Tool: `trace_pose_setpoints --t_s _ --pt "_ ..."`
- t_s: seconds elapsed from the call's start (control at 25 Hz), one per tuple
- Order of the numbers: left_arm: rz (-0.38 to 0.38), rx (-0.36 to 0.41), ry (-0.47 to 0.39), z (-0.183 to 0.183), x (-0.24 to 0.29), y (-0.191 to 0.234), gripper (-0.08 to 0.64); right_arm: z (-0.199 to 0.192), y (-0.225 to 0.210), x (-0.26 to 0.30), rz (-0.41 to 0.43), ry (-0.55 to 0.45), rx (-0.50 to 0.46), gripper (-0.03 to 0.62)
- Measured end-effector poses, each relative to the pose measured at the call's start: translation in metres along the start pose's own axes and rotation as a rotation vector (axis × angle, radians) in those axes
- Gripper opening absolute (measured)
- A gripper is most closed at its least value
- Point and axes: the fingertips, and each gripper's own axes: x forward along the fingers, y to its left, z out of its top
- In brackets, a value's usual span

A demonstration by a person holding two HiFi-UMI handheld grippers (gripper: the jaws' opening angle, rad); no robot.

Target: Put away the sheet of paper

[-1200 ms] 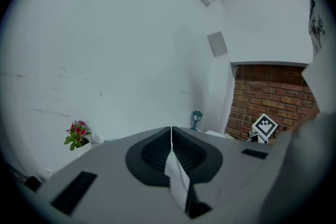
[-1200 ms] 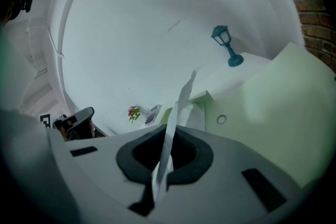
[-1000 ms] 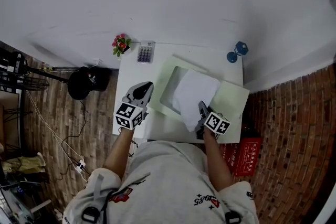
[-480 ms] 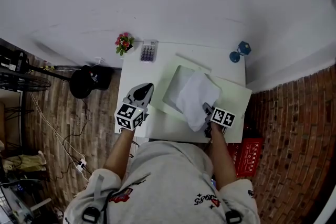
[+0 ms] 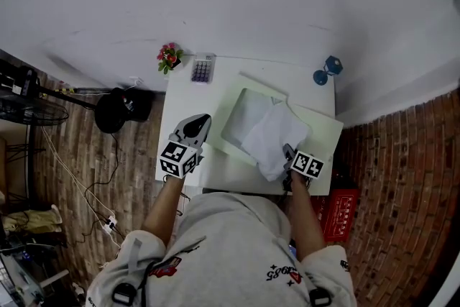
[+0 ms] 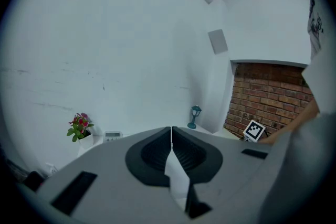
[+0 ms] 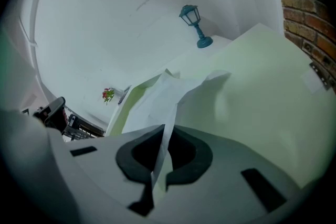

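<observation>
The white sheet of paper [image 5: 273, 136] lies crumpled across an open pale green folder [image 5: 320, 134] on the white table [image 5: 180, 93]. My right gripper [image 5: 287, 152] is shut on the sheet's near edge, at the folder's front right. In the right gripper view the paper [image 7: 157, 99] runs up from between the jaws of the right gripper [image 7: 164, 131] over the green folder [image 7: 262, 86]. My left gripper [image 5: 202, 117] hovers over the table's left part, left of the folder, shut and holding nothing. In its own view the left gripper [image 6: 171, 131] has its tips meeting.
At the table's back edge stand a small pot of flowers [image 5: 167, 58], a calculator [image 5: 202, 70] and a blue lantern figure [image 5: 325, 71]. A red crate [image 5: 338, 216] sits on the brick floor to the right. A black stool [image 5: 118, 111] is on the left.
My right gripper has pulled the sheet a little to the right and toward me, baring more of the folder's left side. The left gripper has not moved.
</observation>
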Motion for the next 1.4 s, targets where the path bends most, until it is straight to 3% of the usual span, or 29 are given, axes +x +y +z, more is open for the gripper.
trace_pose_setpoints --t_s 0.2,0.56,1.0,1.4 --pt "0.007 0.003 0.004 -0.002 -0.002 -0.001 0.025 0.000 -0.005 0.002 -0.013 -0.001 -0.041 0.008" --pt "0.028 -0.004 0.005 -0.004 -0.008 0.001 0.025 0.013 0.017 0.012 0.008 -0.044 -0.241 0.008" --pt "0.080 -0.018 0.000 -0.007 -0.024 0.013 0.025 0.032 0.011 0.039 -0.014 -0.021 -0.179 0.006" --pt "0.100 -0.024 -0.007 -0.007 -0.026 0.018 0.025 0.025 0.032 0.064 0.035 0.010 -0.108 0.008"
